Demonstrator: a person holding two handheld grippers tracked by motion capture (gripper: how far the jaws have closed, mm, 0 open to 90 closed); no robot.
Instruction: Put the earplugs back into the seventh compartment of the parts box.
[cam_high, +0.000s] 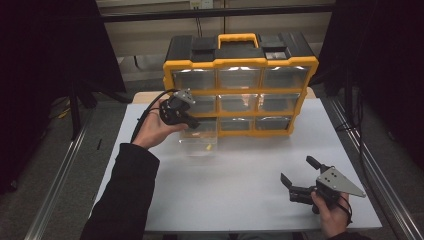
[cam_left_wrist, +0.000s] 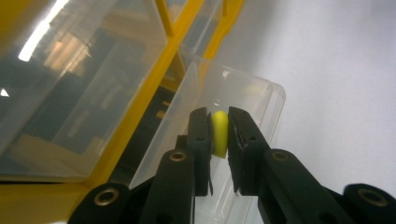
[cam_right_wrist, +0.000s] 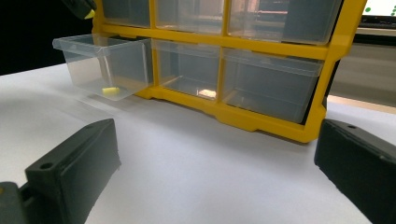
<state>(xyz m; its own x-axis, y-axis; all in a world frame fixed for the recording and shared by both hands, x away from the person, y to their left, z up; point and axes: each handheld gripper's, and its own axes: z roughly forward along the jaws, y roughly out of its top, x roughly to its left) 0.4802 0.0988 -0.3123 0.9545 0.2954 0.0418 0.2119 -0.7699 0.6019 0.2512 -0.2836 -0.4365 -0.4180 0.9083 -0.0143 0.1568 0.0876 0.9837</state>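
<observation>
The left gripper (cam_left_wrist: 219, 133) pinches a small yellow piece (cam_left_wrist: 219, 134) between its jaws, poised above the pulled-out clear drawer (cam_right_wrist: 105, 65) of the yellow organizer (cam_high: 240, 87), probably to drop it beside another yellow piece (cam_right_wrist: 111, 91) lying inside. The right gripper (cam_high: 296, 177) waits near the table's (cam_high: 240, 185) front edge, jaws spread and empty.

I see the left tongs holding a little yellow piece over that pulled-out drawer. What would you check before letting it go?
1. Grip: left tongs shut on the yellow piece: ok.
2. Clear drawer of the yellow organizer pulled out: ok.
3. Piece exactly above the drawer opening: cannot tell.
4. Room inside: one small yellow item lies on the drawer floor, space remains: ok.
5. Right tongs open, resting away on the white table: ok.
</observation>
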